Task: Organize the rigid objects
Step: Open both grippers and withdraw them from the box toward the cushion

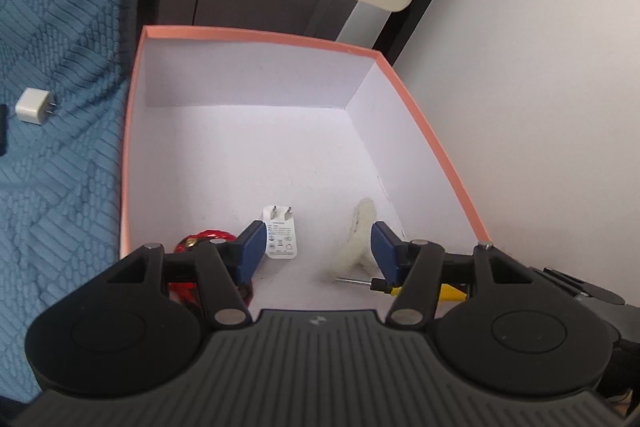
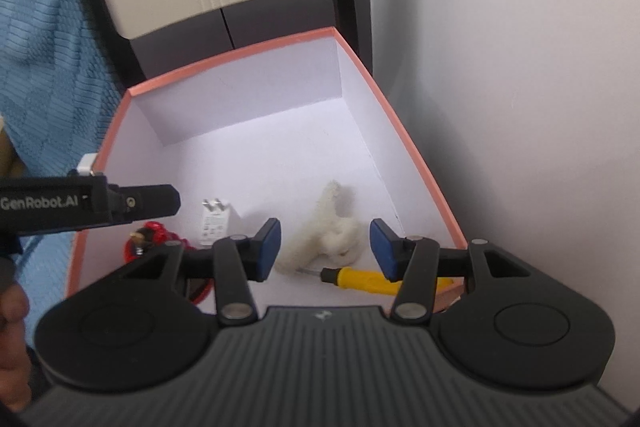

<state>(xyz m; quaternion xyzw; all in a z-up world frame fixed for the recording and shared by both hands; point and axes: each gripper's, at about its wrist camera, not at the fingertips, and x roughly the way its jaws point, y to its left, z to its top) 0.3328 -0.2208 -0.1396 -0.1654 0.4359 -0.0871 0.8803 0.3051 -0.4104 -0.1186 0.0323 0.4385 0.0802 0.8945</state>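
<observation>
Box [image 1: 436, 147]: charger [image 1: 281, 235], screwdriver [image 2: 360, 277] inside | both grippers [image 1: 316, 251] [image 2: 324, 247] apart, empty

two chargers [image 1: 281, 234], one screwdriver [image 2: 362, 277], one box [image 1: 256, 37]

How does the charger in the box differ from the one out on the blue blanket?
The charger in the box lies flat on the white floor, printed label up, prongs toward the far wall. The charger on the blanket sits outside the box, shows no label, and its prongs point toward the box. Both are white with two prongs.
</observation>
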